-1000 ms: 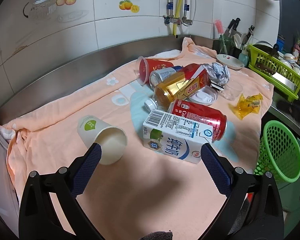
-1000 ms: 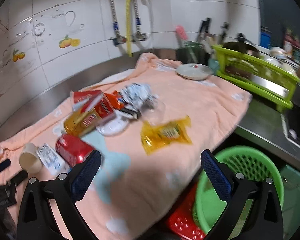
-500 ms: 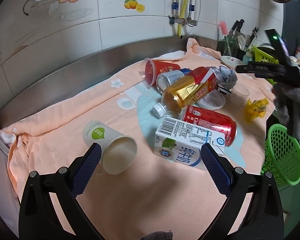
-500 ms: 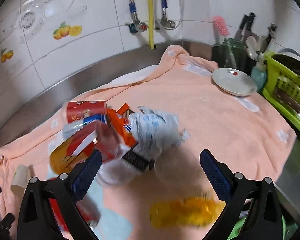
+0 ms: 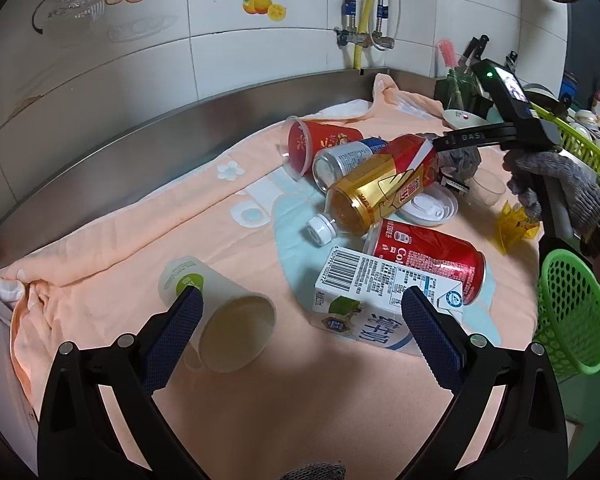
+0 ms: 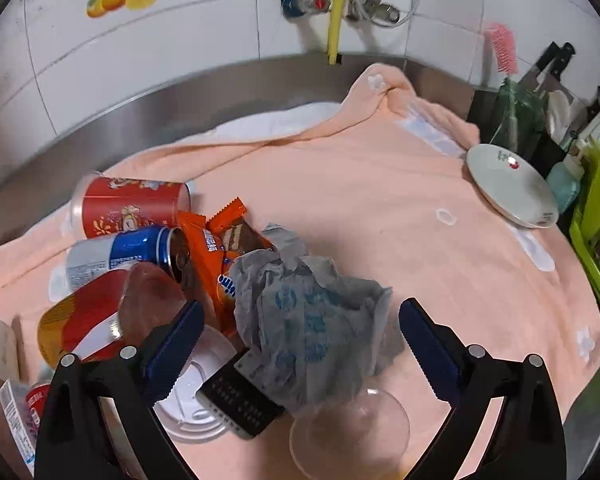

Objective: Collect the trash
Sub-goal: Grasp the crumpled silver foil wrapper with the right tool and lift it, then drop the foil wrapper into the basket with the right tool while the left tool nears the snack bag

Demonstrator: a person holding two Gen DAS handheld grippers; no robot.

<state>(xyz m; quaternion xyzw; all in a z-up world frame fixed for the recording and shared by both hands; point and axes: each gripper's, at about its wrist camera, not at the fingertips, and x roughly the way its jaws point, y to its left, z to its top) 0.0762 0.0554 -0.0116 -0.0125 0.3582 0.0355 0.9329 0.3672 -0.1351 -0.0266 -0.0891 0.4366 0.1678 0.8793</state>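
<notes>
Nearest the left gripper (image 5: 298, 310), whose jaws stand wide and hold nothing, a white paper cup (image 5: 224, 318) lies on its side at the left finger with its mouth facing the camera, and a milk carton (image 5: 374, 292) lies flat toward the right finger, both on the peach towel (image 5: 140, 240). Just beyond the carton a red cola can (image 5: 428, 254) lies with its long axis running left to right, touching the carton. Off the counter edge at the right hangs the green basket (image 5: 572, 312), probably where the trash should go. Farther in, the right gripper (image 6: 300, 320) is also spread wide and empty, and a crumpled grey wrapper (image 6: 304, 316) sits between its fingers, straight ahead and close, with a clear plastic cup (image 6: 350, 428) just below it. Of the two grippers the right is much the nearer to that wrapper, so closing there looks like the coming move. Behind lie an orange snack packet (image 6: 212, 256) and a blue can (image 6: 120, 258)
</notes>
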